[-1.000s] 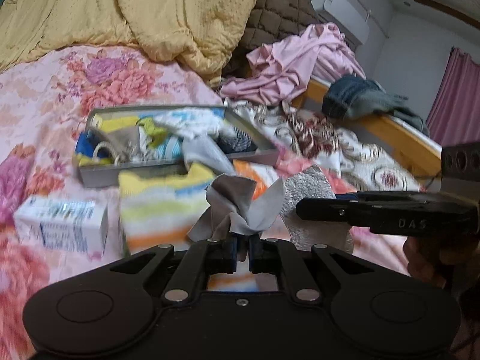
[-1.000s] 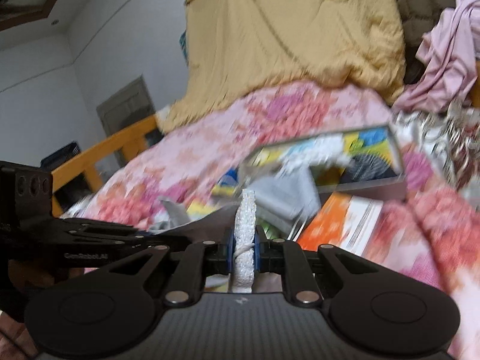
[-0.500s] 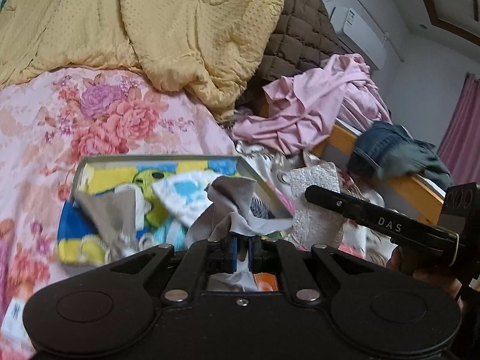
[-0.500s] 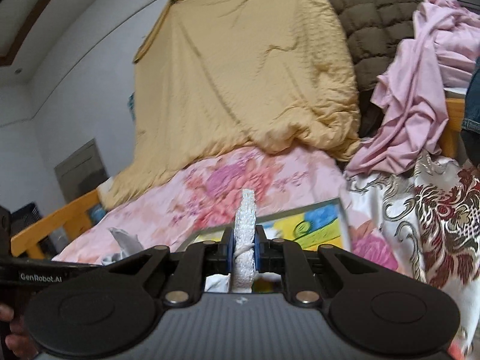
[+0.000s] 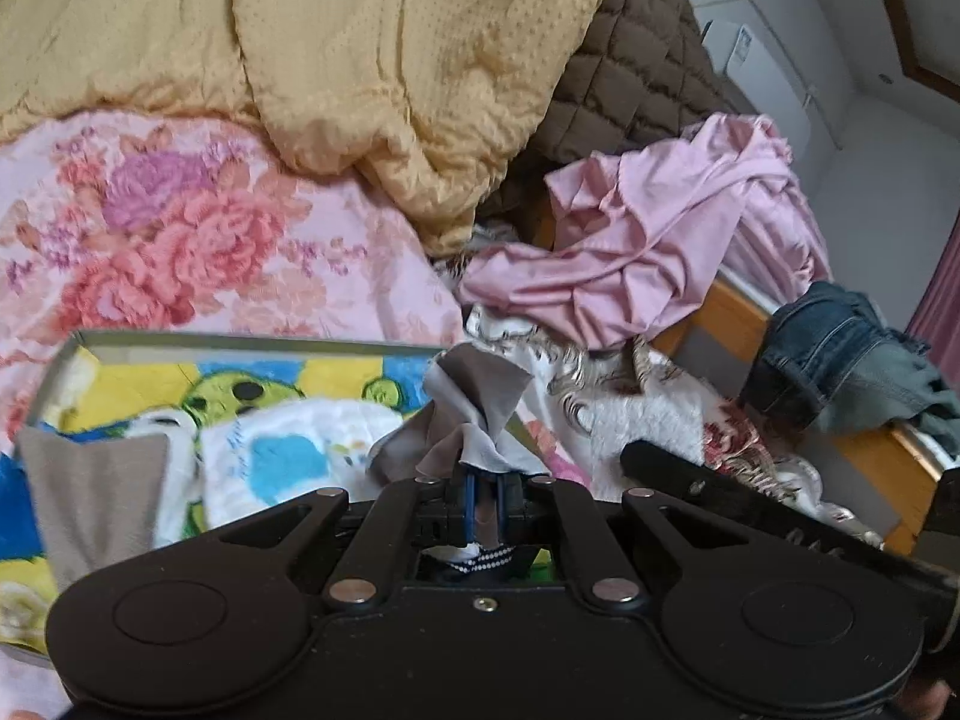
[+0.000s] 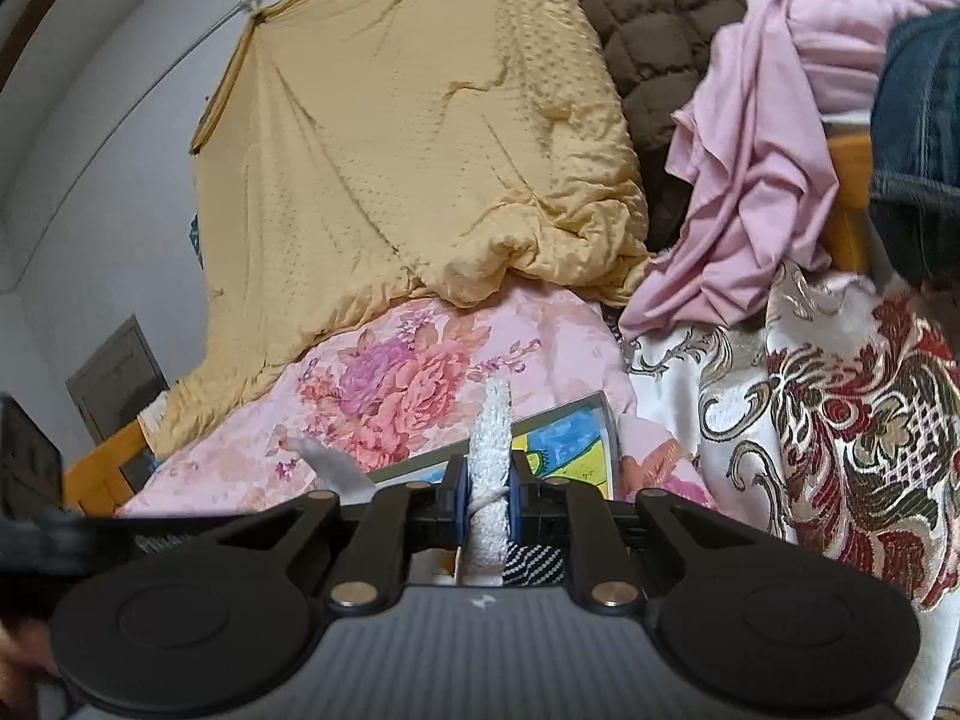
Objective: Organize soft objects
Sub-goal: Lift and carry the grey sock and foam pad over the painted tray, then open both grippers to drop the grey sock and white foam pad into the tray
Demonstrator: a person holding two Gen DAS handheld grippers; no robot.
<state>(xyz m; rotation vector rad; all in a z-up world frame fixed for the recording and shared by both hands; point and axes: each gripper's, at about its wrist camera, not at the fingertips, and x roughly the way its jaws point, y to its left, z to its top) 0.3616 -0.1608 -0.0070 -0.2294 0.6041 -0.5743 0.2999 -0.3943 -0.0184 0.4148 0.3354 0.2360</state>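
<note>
Both grippers loaded, hovering over a grey tray on a very cluttered bed

The grey tray (image 5: pixel 252 343) sits on the pink floral bedspread (image 5: pixel 180 228), already stuffed with a cartoon towel (image 5: pixel 252 378) and a white-and-blue cloth (image 5: pixel 288 450), so not much open room inside; bare bedspread lies beyond its far rim. The left gripper (image 5: pixel 483 501) has its jaws pressed tight on a crumpled grey cloth (image 5: pixel 474 414) sticking up over the tray's right end. The right gripper (image 6: pixel 487 501) pinches a fluffy white cloth (image 6: pixel 491 456) edge-on near the tray's corner. Crowding in: a yellow quilt (image 5: pixel 360 60) behind, a pink garment (image 5: pixel 648 252) and jeans (image 5: pixel 822 348) on the wooden bed rail (image 5: pixel 732 306) to the right.
</note>
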